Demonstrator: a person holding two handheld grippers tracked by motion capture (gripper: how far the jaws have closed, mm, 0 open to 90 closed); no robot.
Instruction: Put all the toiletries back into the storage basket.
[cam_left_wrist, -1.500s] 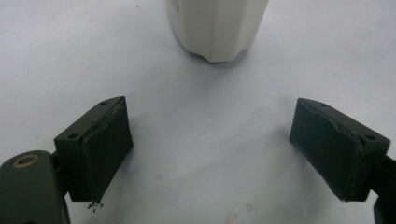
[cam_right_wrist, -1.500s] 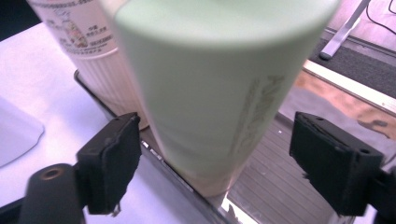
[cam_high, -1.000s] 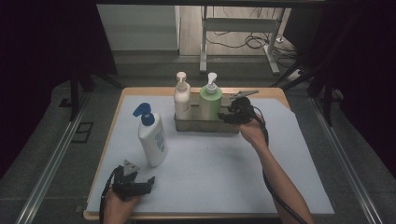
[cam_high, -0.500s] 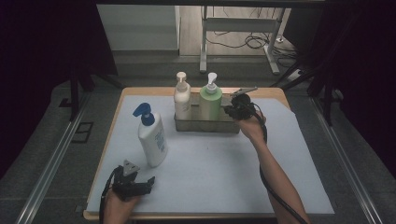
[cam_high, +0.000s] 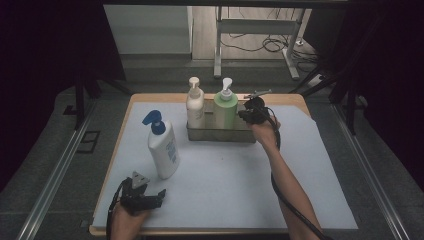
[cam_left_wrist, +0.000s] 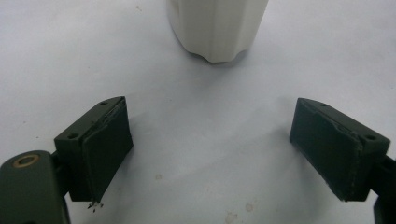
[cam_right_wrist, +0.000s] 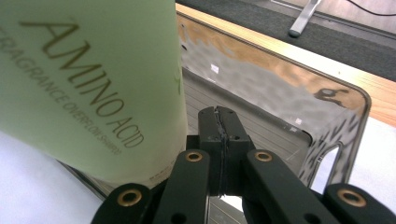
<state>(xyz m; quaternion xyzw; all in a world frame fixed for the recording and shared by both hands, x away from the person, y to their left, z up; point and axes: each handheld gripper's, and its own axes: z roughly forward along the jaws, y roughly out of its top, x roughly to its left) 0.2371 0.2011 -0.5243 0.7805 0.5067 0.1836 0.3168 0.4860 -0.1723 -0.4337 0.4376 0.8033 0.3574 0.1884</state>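
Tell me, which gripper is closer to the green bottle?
Right. The right gripper sits shut beside the green bottle at the metal tray; the left gripper waits open at the near edge.

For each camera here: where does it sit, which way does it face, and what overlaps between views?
High view: above the near edge, facing forward and down at the table; both forearms.
Left gripper view: on the left claw, facing the white bottle; open jaws.
Right gripper view: on the right claw, beside the green bottle; shut jaws.
All share bottles.
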